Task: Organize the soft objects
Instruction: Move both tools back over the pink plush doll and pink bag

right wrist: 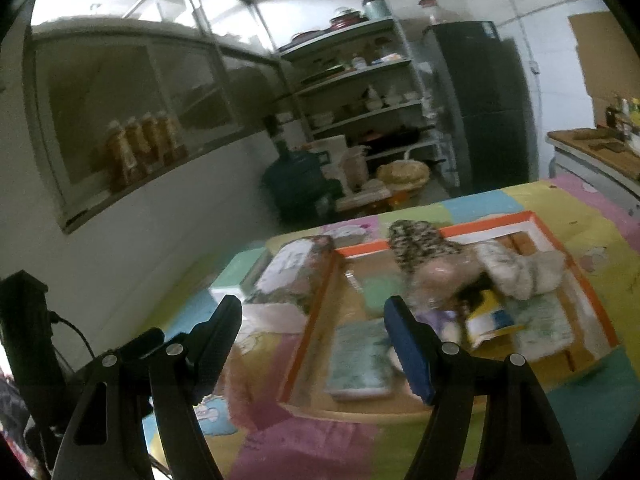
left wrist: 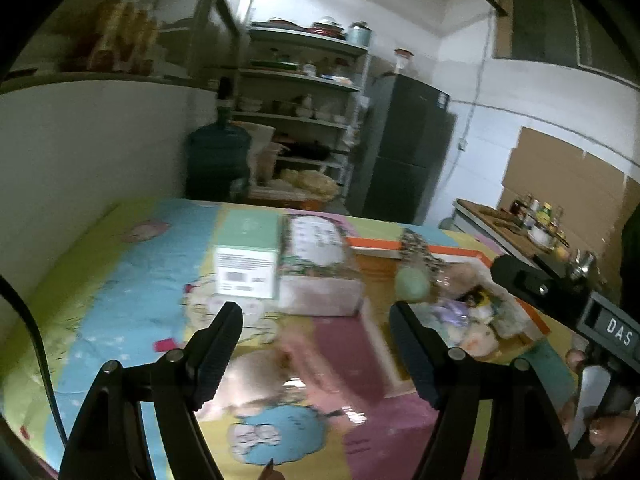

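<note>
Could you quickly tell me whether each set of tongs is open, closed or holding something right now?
Left tongs: open, holding nothing.
Right tongs: open, holding nothing.

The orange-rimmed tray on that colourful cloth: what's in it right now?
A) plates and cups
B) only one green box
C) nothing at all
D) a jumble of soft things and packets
D: the right wrist view shows the orange-rimmed tray holding a leopard-print item, a beige plush piece and flat packets, while both grippers hang open above the cloth.
</note>
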`<action>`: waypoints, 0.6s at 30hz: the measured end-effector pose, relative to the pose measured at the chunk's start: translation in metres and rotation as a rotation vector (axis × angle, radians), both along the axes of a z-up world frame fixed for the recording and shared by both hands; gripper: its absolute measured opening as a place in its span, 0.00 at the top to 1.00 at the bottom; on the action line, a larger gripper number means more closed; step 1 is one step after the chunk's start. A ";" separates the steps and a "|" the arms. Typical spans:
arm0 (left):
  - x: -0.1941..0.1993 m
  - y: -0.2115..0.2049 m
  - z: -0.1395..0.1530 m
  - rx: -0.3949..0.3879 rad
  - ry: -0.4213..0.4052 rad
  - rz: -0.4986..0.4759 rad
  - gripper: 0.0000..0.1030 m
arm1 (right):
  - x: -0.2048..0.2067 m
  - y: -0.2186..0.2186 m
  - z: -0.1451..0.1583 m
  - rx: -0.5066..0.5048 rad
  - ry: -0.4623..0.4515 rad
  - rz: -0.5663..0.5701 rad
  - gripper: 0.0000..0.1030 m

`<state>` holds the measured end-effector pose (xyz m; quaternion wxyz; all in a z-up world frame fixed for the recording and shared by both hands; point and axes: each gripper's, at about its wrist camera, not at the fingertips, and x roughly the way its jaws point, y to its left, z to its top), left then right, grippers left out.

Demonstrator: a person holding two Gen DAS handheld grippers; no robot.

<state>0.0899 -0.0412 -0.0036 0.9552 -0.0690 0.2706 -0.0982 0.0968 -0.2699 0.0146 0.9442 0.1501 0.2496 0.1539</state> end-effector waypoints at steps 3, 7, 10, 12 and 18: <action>-0.003 0.022 -0.001 -0.003 -0.003 0.046 0.27 | 0.002 0.014 -0.001 -0.006 0.002 0.028 0.27; -0.007 0.046 -0.004 -0.003 -0.003 0.095 0.27 | 0.006 0.033 -0.005 -0.021 0.010 0.068 0.27; -0.009 0.062 -0.007 -0.009 0.004 0.124 0.27 | 0.007 0.048 -0.009 -0.034 0.017 0.102 0.27; -0.009 0.072 -0.010 -0.015 0.010 0.139 0.27 | 0.007 0.058 -0.011 -0.043 0.024 0.128 0.27; -0.014 0.094 -0.022 -0.047 0.024 0.159 0.27 | 0.007 0.096 -0.024 -0.126 0.040 0.230 0.27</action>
